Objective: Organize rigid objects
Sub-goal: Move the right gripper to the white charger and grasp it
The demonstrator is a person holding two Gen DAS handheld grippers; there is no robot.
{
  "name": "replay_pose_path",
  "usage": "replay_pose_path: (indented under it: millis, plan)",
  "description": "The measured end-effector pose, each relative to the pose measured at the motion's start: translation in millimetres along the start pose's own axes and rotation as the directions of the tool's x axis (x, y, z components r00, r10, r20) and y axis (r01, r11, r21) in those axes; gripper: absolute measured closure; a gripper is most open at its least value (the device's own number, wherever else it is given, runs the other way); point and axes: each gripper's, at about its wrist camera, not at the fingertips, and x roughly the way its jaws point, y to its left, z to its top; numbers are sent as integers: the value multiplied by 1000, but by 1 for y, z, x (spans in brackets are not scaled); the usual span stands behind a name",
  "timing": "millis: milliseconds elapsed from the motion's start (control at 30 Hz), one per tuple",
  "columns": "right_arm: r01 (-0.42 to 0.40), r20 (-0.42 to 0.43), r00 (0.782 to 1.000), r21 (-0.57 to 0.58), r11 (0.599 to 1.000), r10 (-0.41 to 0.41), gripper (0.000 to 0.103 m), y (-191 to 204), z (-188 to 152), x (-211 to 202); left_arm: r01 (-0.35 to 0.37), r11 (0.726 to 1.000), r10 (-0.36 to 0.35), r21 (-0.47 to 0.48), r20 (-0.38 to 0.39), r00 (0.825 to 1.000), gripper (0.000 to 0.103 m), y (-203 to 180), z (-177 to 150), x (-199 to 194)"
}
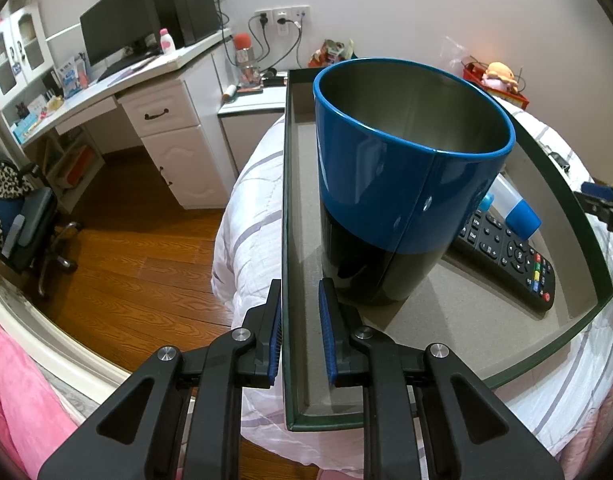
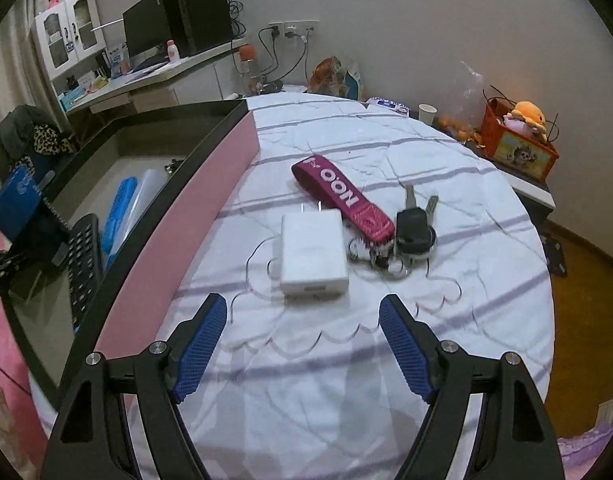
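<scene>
Steadying the box (image 1: pixel 284 208) by its wall, left gripper (image 1: pixel 300 336) fingers pinched nearly shut, tin (image 1: pixel 394 200) and remote (image 1: pixel 514 256) inside. Right gripper (image 2: pixel 302 344) spread wide, empty, above charger (image 2: pixel 312 252) and keys (image 2: pixel 414 224) on bed, judged next.

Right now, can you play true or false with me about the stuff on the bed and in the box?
1. The blue and black metal cup stands upright inside the shallow dark-rimmed box. True.
2. The black remote control lies on the bed outside the box. False: it lies in the box.
3. The white charger block sits on the striped white bedcover. True.
4. The right gripper is clamped on the charger. False: its jaws are wide open, short of it.
5. The left gripper pinches the box's wall. True.
</scene>
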Motion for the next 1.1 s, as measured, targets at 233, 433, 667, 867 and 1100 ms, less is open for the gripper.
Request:
replay_pose_path:
  millis: [233, 433, 667, 867, 1100]
  plan:
    - [-18, 4, 1000, -8, 1000, 18, 23, 2, 11, 14, -1, 1000, 1, 0, 0, 1000, 87, -1, 0, 0]
    - [-32, -11, 999, -50, 998, 31, 29, 10, 20, 27, -4, 1000, 4, 3, -2, 1000, 86, -2, 0, 0]
    - [-26, -42, 999, -64, 998, 24, 62, 9, 19, 33, -5, 1000, 5, 3, -3, 1000, 86, -2, -1, 0]
    - [-54, -77, 996, -57, 997, 50, 62, 11, 4, 20, -5, 1000, 5, 3, -3, 1000, 86, -3, 0, 0]
    - [-85, -95, 992, -17, 996, 83, 62, 12, -36, -10, -5, 1000, 5, 2, -3, 1000, 86, -3, 0, 0]
